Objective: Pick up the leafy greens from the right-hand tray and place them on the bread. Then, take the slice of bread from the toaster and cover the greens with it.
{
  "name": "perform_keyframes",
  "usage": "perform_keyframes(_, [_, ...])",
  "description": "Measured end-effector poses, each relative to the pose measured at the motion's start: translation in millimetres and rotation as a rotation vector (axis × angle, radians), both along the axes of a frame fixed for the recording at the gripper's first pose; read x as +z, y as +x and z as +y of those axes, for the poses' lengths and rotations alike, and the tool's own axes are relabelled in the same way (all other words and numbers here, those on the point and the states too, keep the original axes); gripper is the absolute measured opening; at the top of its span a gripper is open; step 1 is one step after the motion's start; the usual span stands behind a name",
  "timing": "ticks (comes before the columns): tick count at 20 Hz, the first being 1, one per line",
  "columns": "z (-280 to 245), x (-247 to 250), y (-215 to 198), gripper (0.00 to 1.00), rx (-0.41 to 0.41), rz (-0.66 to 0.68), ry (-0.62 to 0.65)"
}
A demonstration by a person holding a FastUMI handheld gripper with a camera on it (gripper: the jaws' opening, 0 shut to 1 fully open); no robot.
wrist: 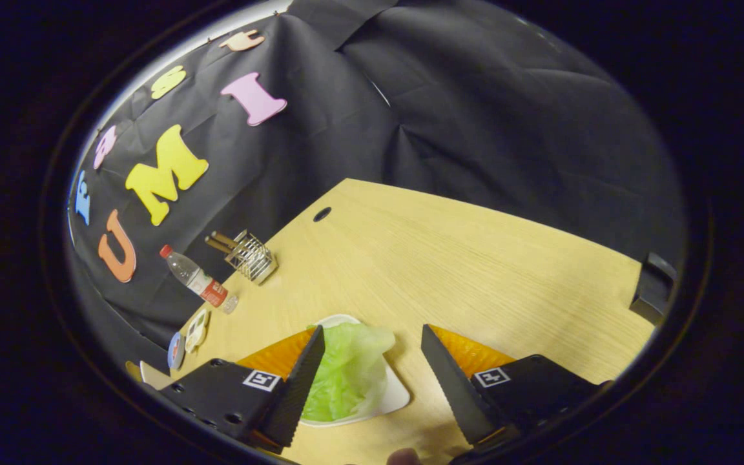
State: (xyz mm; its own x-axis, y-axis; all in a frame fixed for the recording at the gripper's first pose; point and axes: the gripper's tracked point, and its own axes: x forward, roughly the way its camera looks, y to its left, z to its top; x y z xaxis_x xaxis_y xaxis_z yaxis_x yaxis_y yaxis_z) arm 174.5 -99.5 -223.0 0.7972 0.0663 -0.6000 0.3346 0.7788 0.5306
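- Right now my gripper (372, 361) hangs with its fingers spread wide and nothing held; the leafy greens (349, 371) lie in the gap, tight against one finger and well clear of the other.
- Closing from this offset is my main worry: the near finger could catch the white tray (398, 397) under the leaf and shove or tip it, while the far finger sweeps bare wood.
- Thin, limp lettuce may fold or tear, or slip out if I pinch only its edge.
- Beyond the tray the desk (475, 258) runs bare toward its far edge.
- Further off along the desk's side edge stand a water bottle (196, 279) and a wire toaster rack (249, 257) holding what looks like bread; a careless swing over there could knock the bottle down.
- I can't make out the target bread.
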Motion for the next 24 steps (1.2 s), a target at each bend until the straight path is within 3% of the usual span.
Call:
perform_keyframes(4, [1.0,-3.1,11.4,0.81,0.000,0.000,0.046])
perform_keyframes(5, [2.9,-3.7,13.6,0.72,0.003,0.000,0.059])
perform_keyframes(6, [3.6,-6.1,15.2,0.72,0.004,0.003,0.068])
perform_keyframes(11, [-3.6,-9.4,14.0,0.15,-0.014,0.020,0.083])
perform_keyframes(12, [-3.0,-12.9,15.6,0.11,-0.003,0.018,0.075])
perform_keyframes(13, [1.2,-12.5,14.4,0.12,0.015,0.001,0.078])
perform_keyframes(15, [-2.9,-6.0,14.3,0.00,0.016,-0.004,0.066])
perform_keyframes(24, [27.2,70.2,8.9,0.00,0.062,-0.159,0.191])
